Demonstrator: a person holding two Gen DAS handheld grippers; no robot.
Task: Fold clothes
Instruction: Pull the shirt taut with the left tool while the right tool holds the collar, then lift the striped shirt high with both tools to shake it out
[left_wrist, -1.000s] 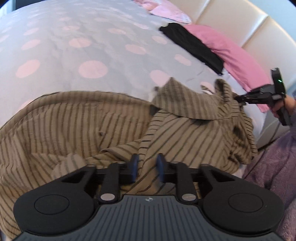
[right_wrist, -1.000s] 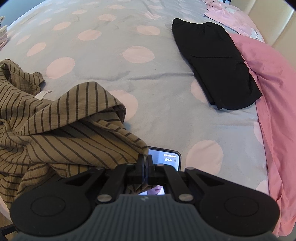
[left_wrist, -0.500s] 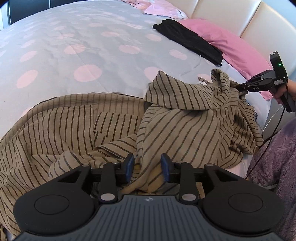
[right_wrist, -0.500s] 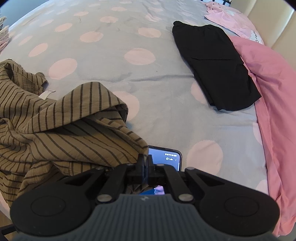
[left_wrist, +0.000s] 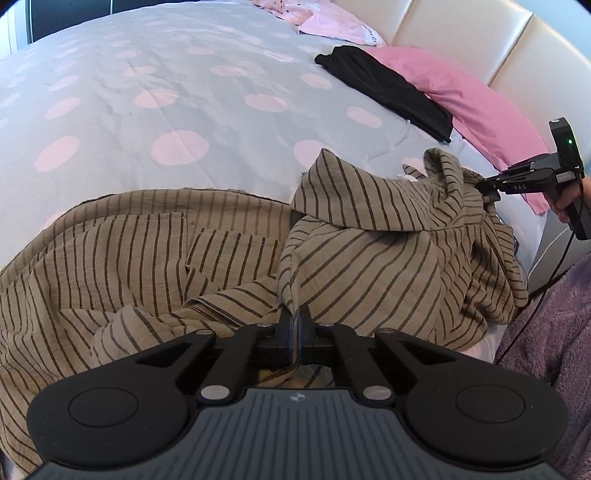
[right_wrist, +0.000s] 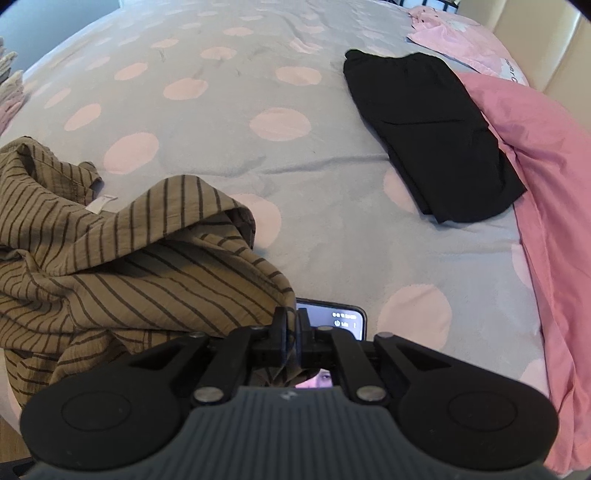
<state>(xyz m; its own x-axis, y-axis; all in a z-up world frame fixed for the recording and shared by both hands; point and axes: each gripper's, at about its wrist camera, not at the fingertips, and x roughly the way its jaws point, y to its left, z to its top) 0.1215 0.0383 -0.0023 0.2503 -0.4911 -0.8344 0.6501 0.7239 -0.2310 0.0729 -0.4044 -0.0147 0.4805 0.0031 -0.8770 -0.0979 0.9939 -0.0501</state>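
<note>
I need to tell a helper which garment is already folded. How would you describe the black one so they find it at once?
Start at the grey bedspread with pink dots and go to its far side, where a pink pillow lies. The black garment lies flat and folded against that pillow's edge. It is the only plain dark piece; the striped tan shirt nearer the grippers is rumpled.

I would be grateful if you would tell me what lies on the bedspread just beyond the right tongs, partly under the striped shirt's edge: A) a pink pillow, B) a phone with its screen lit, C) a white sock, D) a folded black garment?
B: in the right wrist view a phone with a lit screen shows beyond the right tongs, beside the striped shirt.
</note>
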